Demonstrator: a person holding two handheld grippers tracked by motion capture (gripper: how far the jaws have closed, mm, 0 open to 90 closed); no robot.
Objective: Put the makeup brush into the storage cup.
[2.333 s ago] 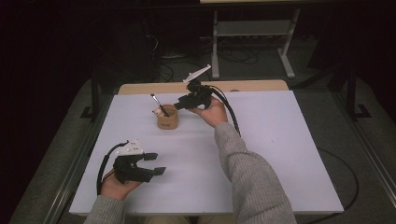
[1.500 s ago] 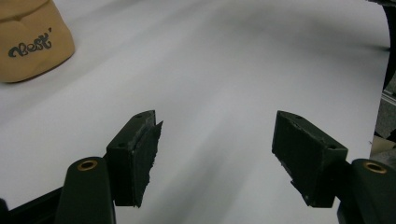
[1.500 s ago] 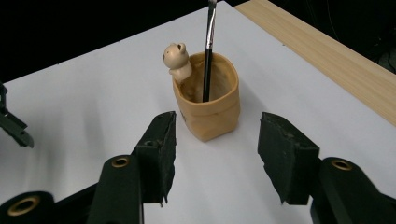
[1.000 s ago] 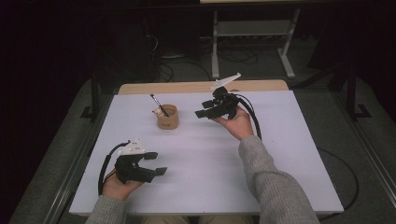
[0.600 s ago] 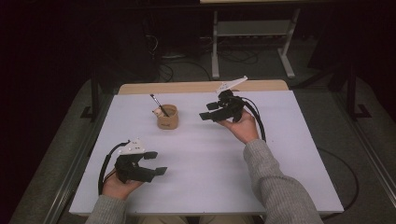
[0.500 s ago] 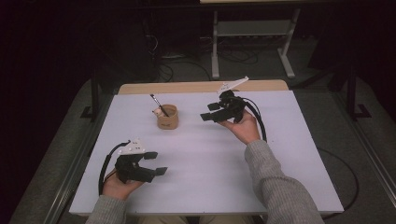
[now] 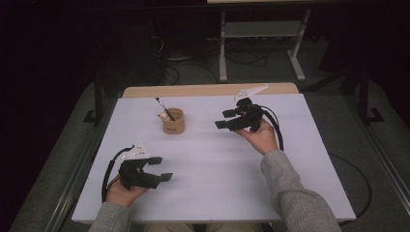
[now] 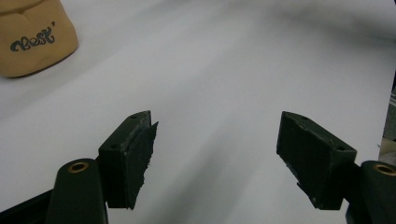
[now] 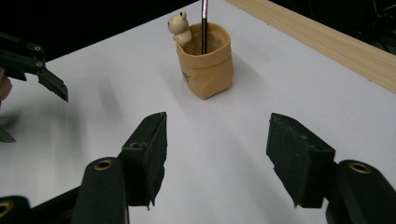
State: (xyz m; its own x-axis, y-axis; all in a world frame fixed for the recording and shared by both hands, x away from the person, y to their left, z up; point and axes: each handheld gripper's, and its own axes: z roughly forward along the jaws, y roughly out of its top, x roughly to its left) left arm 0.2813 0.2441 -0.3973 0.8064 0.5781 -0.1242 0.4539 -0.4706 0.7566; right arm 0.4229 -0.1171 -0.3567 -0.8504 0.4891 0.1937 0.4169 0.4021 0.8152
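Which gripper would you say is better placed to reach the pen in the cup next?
The right gripper: open, raised beside the cup, facing its pen. The left gripper sits farther off.

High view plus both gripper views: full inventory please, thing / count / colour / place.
Pen holder: 1, tan, table's far left-centre, upright.
Pen: 1, dark, standing in the pen holder, leaning.
Bear figure: 1, cream, at the holder's rim.
Table: 1, white top, wooden far edge.
Shelf frame: 1, pale, on the floor beyond the table.
Left gripper: 1, black, near left, open.
Right gripper: 1, black, right of the holder, open.
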